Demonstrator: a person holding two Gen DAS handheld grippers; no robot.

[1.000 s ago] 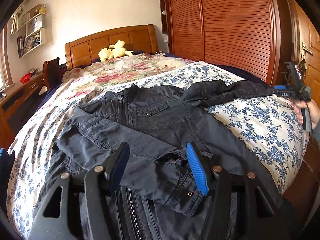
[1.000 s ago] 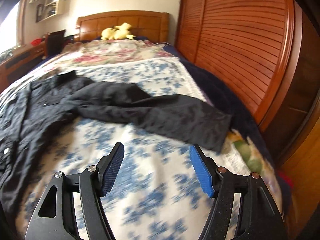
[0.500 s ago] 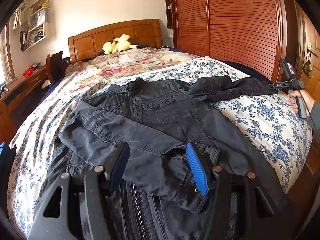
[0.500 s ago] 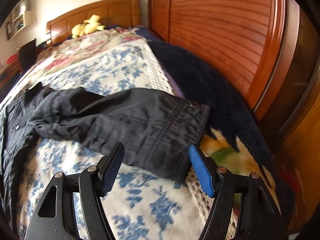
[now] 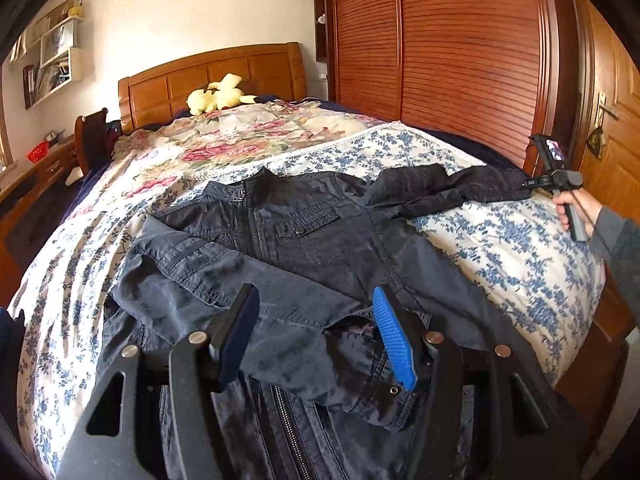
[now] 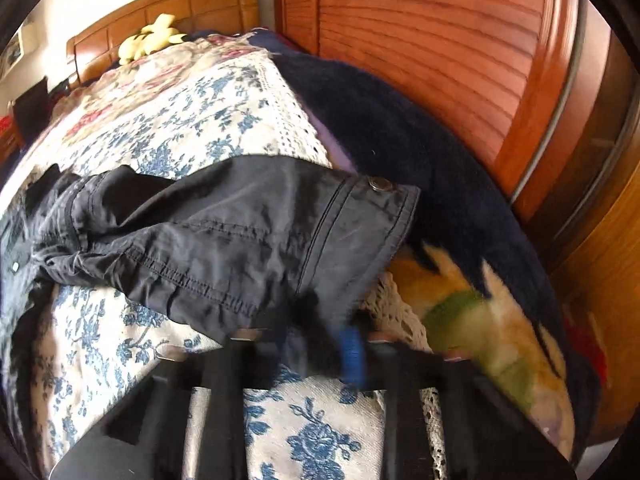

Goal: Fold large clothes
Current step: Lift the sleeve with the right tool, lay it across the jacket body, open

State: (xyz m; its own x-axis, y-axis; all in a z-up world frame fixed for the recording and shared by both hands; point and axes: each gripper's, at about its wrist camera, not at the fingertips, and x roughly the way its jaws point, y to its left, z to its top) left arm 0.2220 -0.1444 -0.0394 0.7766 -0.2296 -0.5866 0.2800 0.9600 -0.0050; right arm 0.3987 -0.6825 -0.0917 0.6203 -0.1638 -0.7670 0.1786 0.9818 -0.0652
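A dark grey zip jacket (image 5: 312,240) lies front up on the flowered bedspread (image 5: 500,248). Its left sleeve (image 5: 224,280) is folded across the chest. Above that sleeve's cuff my left gripper (image 5: 316,332) hovers, open, with its pads clear of the cloth. The other sleeve (image 6: 224,232) stretches out to the bed's right edge. My right gripper (image 6: 320,344) is blurred and shut on the near edge of that sleeve's cuff (image 6: 360,232), by the snap button. In the left wrist view the right gripper (image 5: 528,185) shows at the sleeve's end, held by a hand (image 5: 568,208).
A yellow plush toy (image 5: 218,96) sits by the wooden headboard (image 5: 212,76). Louvred wardrobe doors (image 5: 460,60) stand close along the bed's right side. A dark blue blanket (image 6: 400,140) hangs off that side. A desk (image 5: 32,176) and wall shelves are on the left.
My right gripper travelled along the outstretched sleeve to its cuff and shut on it. The left gripper rose slightly and stayed open.
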